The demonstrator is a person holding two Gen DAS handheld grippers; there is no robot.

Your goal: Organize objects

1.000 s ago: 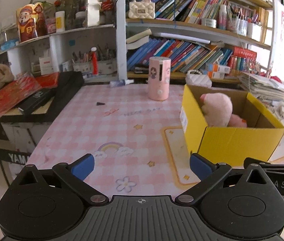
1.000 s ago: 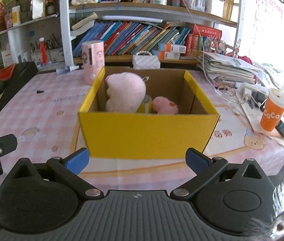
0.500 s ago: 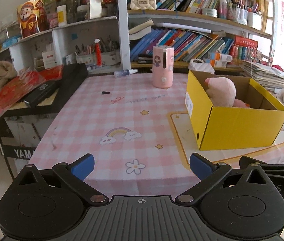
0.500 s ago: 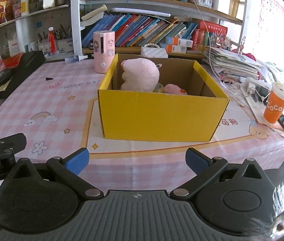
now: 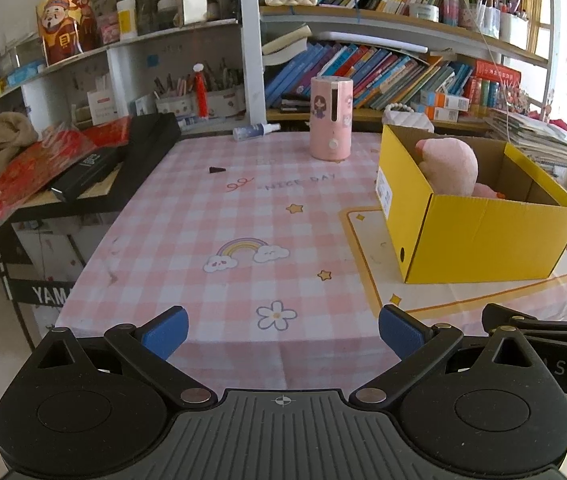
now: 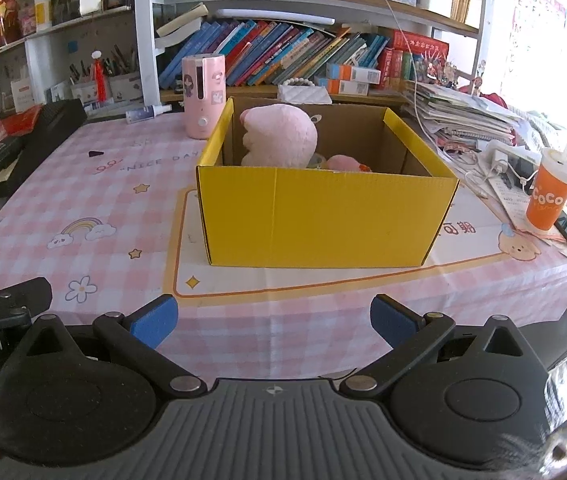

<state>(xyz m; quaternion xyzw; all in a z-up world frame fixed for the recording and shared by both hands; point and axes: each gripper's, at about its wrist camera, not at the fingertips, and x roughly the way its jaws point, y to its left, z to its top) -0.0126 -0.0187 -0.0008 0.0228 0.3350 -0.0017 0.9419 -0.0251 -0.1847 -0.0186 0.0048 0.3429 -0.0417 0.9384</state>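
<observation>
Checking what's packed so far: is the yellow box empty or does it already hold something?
Not empty. The yellow box is open-topped, and a big pink plush toy sits inside at its left, with a smaller pink item beside it.

Left gripper (image 5: 283, 330) is seen with jaws spread wide, nothing between them, held off the near edge of the pink checked tablecloth (image 5: 211, 232). Yellow box (image 5: 479, 236) is set on the right, a pink plush toy (image 5: 449, 166) seen inside. Pink cylinder (image 5: 330, 118) is stood upright behind the box, spray bottle (image 5: 253, 131) laid flat beside it.
</observation>
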